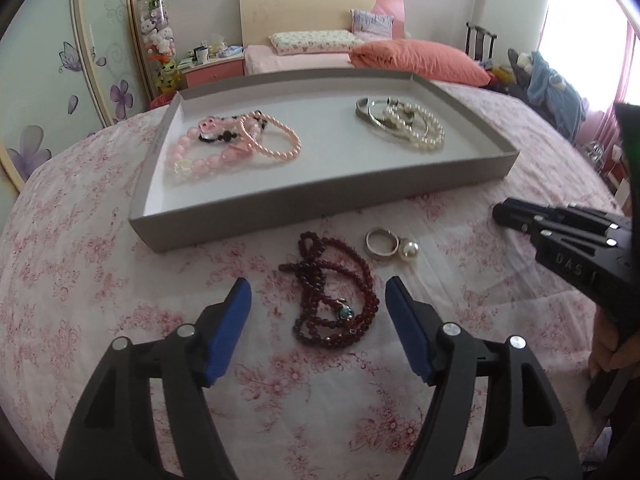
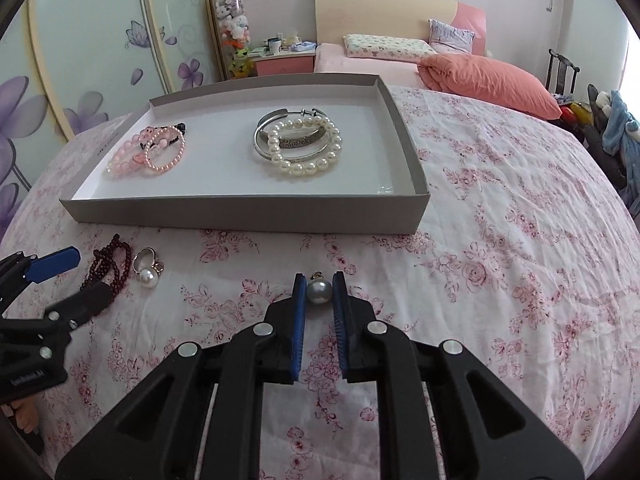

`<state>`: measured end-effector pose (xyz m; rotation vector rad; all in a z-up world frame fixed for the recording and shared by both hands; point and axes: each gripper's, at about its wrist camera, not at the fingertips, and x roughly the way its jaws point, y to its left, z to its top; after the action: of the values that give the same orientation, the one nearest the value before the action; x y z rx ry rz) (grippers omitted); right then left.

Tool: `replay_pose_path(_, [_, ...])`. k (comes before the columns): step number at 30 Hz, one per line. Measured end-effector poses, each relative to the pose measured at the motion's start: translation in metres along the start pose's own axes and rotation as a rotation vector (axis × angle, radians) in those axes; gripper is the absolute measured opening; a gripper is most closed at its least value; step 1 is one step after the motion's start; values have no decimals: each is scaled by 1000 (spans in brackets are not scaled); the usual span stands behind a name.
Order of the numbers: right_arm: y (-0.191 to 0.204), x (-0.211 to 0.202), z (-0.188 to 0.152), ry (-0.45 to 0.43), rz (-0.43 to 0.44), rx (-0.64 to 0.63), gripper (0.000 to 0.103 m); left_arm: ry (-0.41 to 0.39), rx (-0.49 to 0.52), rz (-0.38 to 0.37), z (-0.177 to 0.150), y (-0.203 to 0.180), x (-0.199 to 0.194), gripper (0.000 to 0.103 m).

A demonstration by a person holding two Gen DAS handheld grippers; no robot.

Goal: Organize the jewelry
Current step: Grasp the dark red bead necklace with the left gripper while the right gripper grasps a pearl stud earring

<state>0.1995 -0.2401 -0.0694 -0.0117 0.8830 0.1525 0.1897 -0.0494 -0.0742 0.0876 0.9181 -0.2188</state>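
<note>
Left hand-held gripper (image 1: 319, 304): tilted down, jaws apart – dark red bead necklace (image 1: 332, 292) between, untouched.
Right hand-held gripper (image 2: 319, 288): tilted down, clamped on grey pearl (image 2: 319, 291).
Surface: floral bedspread (image 2: 500, 240) – grey tray (image 2: 248, 216) holds bracelets.

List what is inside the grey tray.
The grey tray holds a pile of pink bead bracelets at left, and silver bangles under a white pearl bracelet at right. Pieces beneath each pile are partly covered.

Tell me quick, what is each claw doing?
Left claw: open, around the dark red bead necklace, not gripping.
Right claw: closed on a grey pearl earring.
</note>
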Motion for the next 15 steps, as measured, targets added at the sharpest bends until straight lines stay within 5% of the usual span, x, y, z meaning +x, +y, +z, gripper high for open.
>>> replay_pose_path(10, [2,2,1,1,1,1,14,17,2,54,6,-10,10,69])
replay_pose_path(15, [0,2,1,0,7,6,15,3,8,53,7,-15,7,27])
